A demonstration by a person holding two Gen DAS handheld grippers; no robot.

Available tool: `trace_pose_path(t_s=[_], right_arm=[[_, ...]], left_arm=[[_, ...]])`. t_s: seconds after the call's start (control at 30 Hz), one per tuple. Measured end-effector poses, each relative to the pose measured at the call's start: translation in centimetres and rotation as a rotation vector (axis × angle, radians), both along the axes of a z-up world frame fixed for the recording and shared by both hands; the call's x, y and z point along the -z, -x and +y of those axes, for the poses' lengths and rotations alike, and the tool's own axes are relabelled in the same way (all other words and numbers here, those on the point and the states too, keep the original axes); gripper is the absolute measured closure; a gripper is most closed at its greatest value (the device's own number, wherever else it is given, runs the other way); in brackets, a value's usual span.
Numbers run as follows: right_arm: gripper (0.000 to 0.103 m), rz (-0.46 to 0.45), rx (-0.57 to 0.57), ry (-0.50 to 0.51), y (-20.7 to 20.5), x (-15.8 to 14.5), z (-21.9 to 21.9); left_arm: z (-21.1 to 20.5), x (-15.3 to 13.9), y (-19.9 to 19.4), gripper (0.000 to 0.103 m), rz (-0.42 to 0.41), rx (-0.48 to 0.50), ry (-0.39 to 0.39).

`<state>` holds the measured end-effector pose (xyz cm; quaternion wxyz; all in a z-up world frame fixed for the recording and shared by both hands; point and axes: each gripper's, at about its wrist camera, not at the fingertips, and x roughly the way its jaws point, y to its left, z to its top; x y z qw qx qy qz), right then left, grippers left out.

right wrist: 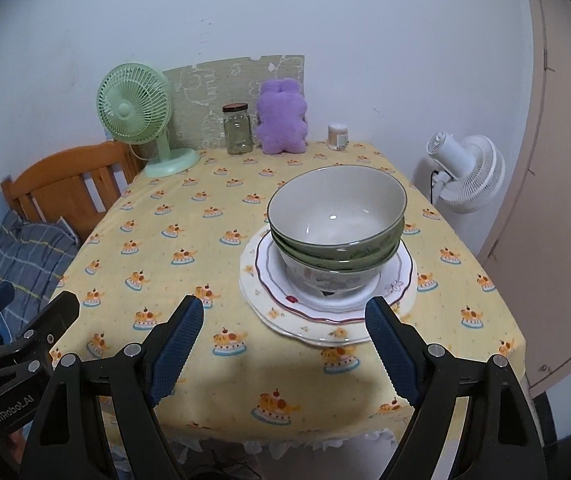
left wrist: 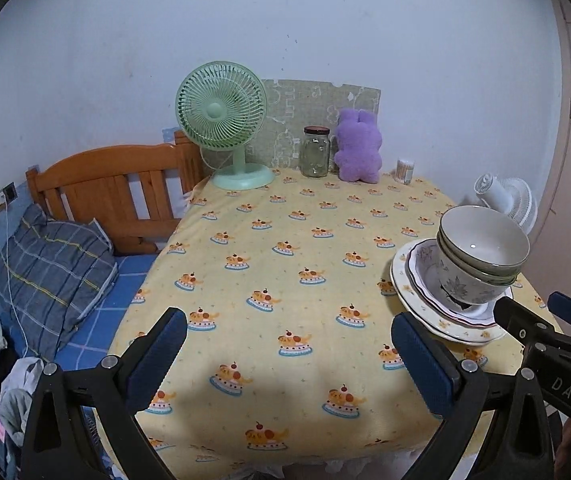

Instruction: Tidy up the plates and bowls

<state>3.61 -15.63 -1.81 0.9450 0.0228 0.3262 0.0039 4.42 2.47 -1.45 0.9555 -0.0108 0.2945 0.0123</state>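
Note:
A stack of bowls point(right wrist: 335, 220), green ones nested in a white patterned one, stands on stacked plates point(right wrist: 273, 316) on the right of the yellow-clothed table point(right wrist: 165, 240). The stack also shows in the left wrist view point(left wrist: 481, 256), on the plates point(left wrist: 453, 328). My right gripper point(right wrist: 285, 344) is open and empty, just short of the plates' near rim. My left gripper point(left wrist: 289, 348) is open and empty over the table's front, left of the stack. The right gripper's fingers point(left wrist: 517, 316) show at the left view's right edge.
At the table's back stand a green fan point(right wrist: 137, 116), a glass jar point(right wrist: 238, 130), a purple plush toy point(right wrist: 282, 118) and a small cotton-swab tub point(right wrist: 338, 136). A white fan point(right wrist: 465, 172) stands right of the table. A wooden bed with a pillow point(left wrist: 53, 268) lies left.

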Motion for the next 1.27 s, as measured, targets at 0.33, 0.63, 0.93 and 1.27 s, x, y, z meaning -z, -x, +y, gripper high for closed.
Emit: trace_pose_path(t_s=[0.33, 0.63, 0.93, 1.27], right_arm=[[0.015, -0.018, -0.002, 0.006, 0.29, -0.47, 0.3], [0.015, -0.01, -0.016, 0.011, 0.02, -0.3, 0.58], [0.015, -0.006, -0.018, 0.009, -0.14, -0.26, 0.61], [0.015, 0.002, -0.019, 0.006, -0.12, 0.03, 0.58]], left_arm=[[0.06, -0.13, 0.41, 0.0, 0.001, 0.003, 0.016], [-0.01, 0.05, 0.19, 0.0, 0.006, -0.007, 0.028], [-0.1, 0.02, 0.15, 0.0, 0.007, -0.005, 0.026], [-0.32, 0.0, 0.27, 0.0, 0.013, 0.004, 0.028]])
